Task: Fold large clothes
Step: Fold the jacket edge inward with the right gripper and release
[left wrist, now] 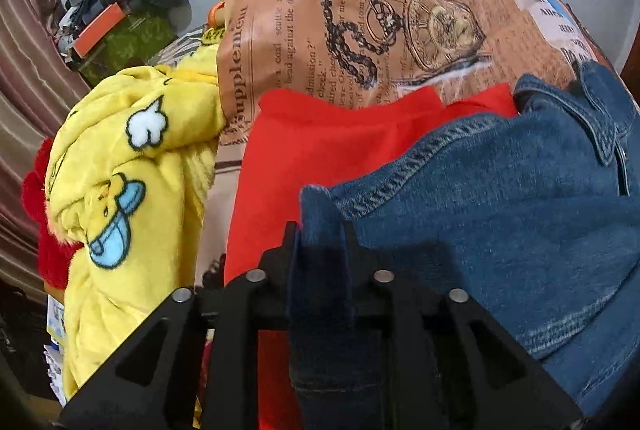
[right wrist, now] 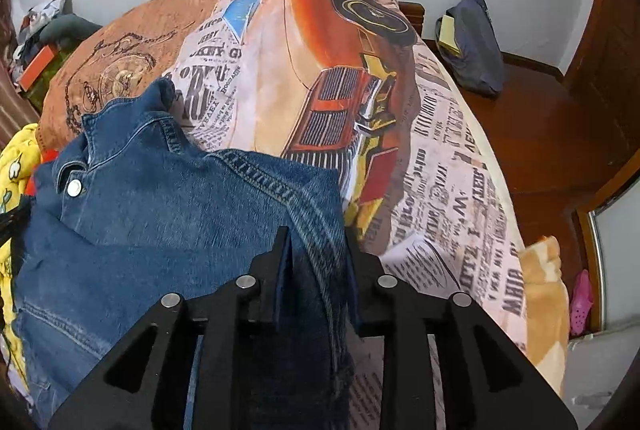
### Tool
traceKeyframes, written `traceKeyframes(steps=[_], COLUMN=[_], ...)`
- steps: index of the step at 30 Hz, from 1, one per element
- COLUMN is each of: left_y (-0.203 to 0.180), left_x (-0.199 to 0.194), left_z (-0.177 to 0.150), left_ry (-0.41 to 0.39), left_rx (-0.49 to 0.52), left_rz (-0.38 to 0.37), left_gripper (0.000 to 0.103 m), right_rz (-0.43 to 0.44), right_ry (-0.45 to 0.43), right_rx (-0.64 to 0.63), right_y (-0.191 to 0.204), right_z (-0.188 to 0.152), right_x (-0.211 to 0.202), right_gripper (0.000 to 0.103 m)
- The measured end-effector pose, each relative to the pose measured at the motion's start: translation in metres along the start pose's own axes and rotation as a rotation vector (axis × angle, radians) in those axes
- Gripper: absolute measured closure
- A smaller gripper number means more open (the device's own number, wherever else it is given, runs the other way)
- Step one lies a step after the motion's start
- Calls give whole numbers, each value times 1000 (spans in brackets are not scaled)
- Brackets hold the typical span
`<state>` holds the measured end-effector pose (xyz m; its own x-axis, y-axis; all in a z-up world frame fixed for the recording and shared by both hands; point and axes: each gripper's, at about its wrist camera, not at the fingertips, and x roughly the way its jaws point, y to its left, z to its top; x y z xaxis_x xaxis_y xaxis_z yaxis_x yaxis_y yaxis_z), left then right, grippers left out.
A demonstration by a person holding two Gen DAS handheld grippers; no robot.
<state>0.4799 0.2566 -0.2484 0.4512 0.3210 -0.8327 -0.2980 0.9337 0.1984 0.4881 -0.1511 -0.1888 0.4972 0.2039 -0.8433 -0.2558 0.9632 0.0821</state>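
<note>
A blue denim jacket (left wrist: 500,189) lies spread on a bed with a newspaper-print cover (left wrist: 304,41), its collar and metal snap toward the far side. In the left wrist view the jacket partly overlies a red garment (left wrist: 320,149). My left gripper (left wrist: 320,230) has a thick fold of the jacket's left edge filling the gap between its fingers. In the right wrist view the denim jacket (right wrist: 160,209) reaches in from the left, and my right gripper (right wrist: 316,234) has the seamed right edge bunched between its fingers. Both grippers point steeply down at the bed.
A yellow cartoon-print fleece (left wrist: 132,169) and something red and fluffy (left wrist: 44,213) are heaped left of the jacket. Clutter and an orange box (left wrist: 100,29) sit by the far wall. The bed cover (right wrist: 440,149) drops off at the right to a wooden floor with a dark bag (right wrist: 472,45).
</note>
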Motion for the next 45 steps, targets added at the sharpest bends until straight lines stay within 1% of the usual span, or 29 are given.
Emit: traceKeyframes(steps=[1,2,4,6,7,8,9,11,13,15,17,18,20,24,27,30,33,39,41,43,45], left_y=[0,0,0,-1,-2,-2,-3,-3,-5,-5,-7,-7,-8,-10,-7,-3,3,17,22,25,28], left_x=[-3,-7,-19,-36,-47,-60,-70,-98,-123,-146,-172,-181,-202,-230,-240,-239,-225,-187,-170,-157,-144], left_z=[-1,-3,-5,-7,-9,-11,-13,-18,-23,-31,-41,-45,-58,-84,-105,-126,-148,-196,-211,-224,-237], left_ry=[6,11,7,-5,-18,-35,-49,-83,-112,-142,-177,-189,-215,-238,-235,-204,-137,17,82,128,175], left_rx=[3,4,10,23,28,34,38,50,61,72,91,99,119,134,126,104,74,-7,-37,-63,-97], left_rz=[-1,-9,-32,-41,-48,-59,-65,-79,-94,-106,-108,-110,-122,-158,-187,-215,-252,-296,-314,-337,-371], left_gripper=[68,62,60,56,51,48,46,43,39,35,28,26,19,13,8,7,7,7,7,7,7], right_rz=[-5,-8,-9,-7,-4,-1,0,-5,-6,-5,4,19,44,48,41,54,70,81,81,95,128], right_ry=[10,16,15,-8,-17,-30,-44,-79,-117,-152,-185,-195,-206,-235,-239,-212,-171,-21,29,72,111], right_rx=[-2,-3,-14,-39,-49,-58,-67,-81,-97,-113,-116,-117,-116,-129,-138,-121,-86,3,31,66,103], right_y=[1,2,3,8,10,13,15,20,27,33,37,39,43,50,50,46,40,21,15,9,4], right_z=[-1,-1,-2,-6,-8,-10,-13,-18,-24,-32,-40,-46,-56,-80,-98,-117,-137,-183,-196,-208,-220], right_x=[-7,-12,-23,-45,-53,-65,-76,-99,-123,-148,-169,-181,-198,-227,-236,-236,-228,-186,-172,-159,-149], right_gripper=[76,73,71,70,69,66,61,54,50,40,36,35,33,28,27,27,27,27,27,27,27])
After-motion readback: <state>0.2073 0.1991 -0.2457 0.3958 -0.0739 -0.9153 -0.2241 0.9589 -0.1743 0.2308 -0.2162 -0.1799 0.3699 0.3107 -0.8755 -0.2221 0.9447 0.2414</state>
